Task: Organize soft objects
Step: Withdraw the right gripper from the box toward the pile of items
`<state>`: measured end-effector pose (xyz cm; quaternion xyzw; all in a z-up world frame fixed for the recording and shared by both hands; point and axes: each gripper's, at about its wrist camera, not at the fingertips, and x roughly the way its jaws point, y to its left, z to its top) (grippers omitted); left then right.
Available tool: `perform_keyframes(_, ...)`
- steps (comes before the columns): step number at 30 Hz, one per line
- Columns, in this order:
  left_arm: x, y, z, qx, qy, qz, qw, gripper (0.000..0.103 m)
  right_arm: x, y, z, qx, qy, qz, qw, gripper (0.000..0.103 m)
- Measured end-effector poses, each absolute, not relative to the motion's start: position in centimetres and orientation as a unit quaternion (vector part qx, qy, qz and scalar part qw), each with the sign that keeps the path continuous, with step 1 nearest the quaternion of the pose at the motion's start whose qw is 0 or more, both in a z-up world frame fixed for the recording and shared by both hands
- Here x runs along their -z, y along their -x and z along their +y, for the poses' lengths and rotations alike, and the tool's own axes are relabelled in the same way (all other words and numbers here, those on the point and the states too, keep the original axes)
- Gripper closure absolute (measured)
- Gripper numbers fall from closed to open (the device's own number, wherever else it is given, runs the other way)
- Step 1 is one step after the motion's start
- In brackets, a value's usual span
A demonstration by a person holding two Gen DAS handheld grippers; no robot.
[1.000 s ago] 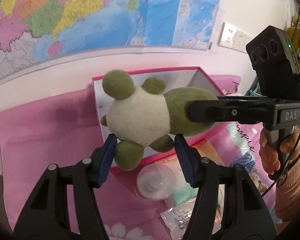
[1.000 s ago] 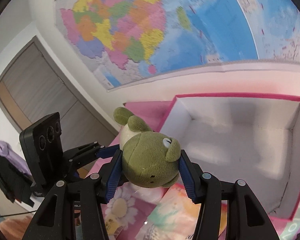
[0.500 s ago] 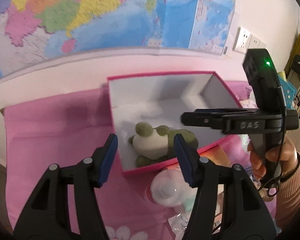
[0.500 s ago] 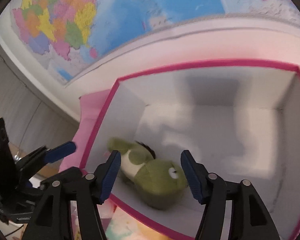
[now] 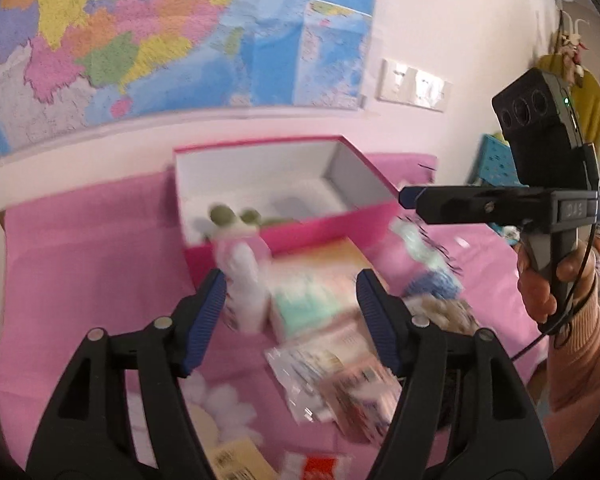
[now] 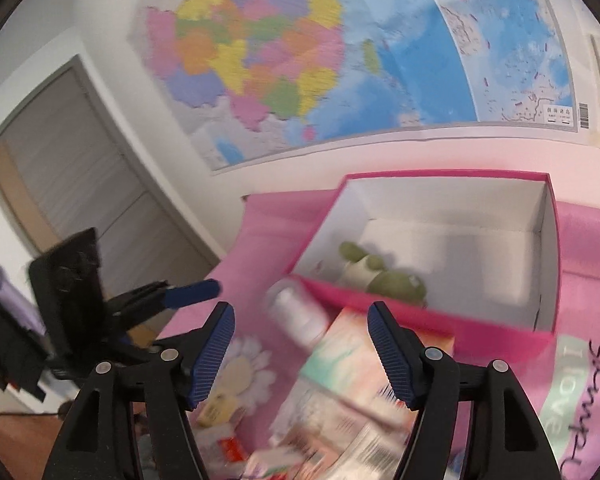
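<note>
A green and cream plush frog (image 6: 380, 278) lies in the near left corner of the pink box (image 6: 412, 316) with white inside; in the left wrist view the frog (image 5: 236, 216) peeks over the box's front wall (image 5: 316, 232). My left gripper (image 5: 292, 320) is open and empty, above a white bottle (image 5: 244, 284) and a mint packet (image 5: 308, 308). My right gripper (image 6: 302, 354) is open and empty, in front of the box over the same bottle (image 6: 300, 316); it also shows at the right of the left wrist view (image 5: 404, 196).
A pink cloth (image 5: 80, 264) covers the table. In front of the box lie plastic packets (image 5: 340, 376), a blue knitted item (image 5: 432, 284) and a mint cloth (image 5: 416, 244). A wall map hangs behind. A door (image 6: 80, 184) stands to the left.
The right gripper let go of the frog, which dropped into the box. Both grippers have since pulled back from the box toward the items in front of it.
</note>
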<state>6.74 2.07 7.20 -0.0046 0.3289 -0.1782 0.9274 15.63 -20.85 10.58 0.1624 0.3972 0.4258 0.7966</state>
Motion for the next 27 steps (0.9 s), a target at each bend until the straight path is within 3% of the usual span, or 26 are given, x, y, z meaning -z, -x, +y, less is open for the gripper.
perform_keyframes(5, -5.0, -4.2, 1.1, 0.188, -0.009, 0.351, 0.917, 0.034, -10.7, -10.7, -21.8, -0.446, -0.148, 0.394, 0.79, 0.032)
perform_keyframes(15, -1.6, -3.0, 1.4, 0.169, 0.003, 0.388, 0.906, 0.034, -4.0, -2.8, -17.1, -0.453, -0.071, 0.48, 0.748, 0.032)
perform_keyframes(21, -0.6, -2.5, 2.3, 0.158, 0.016, 0.398, 0.904, 0.034, -1.8, -0.5, -15.3, -0.446, -0.039, 0.492, 0.747, 0.034)
perform_keyframes(24, -0.6, -2.3, 2.5, 0.157, 0.02, 0.397, 0.904, 0.034, -1.6, -0.3, -15.1, -0.431, -0.012, 0.489, 0.758, 0.061)
perform_keyframes(27, -0.4, -2.4, 2.7, 0.161, 0.023, 0.398, 0.903, 0.034, -2.1, -0.8, -16.1, -0.431, -0.024, 0.48, 0.764, 0.068)
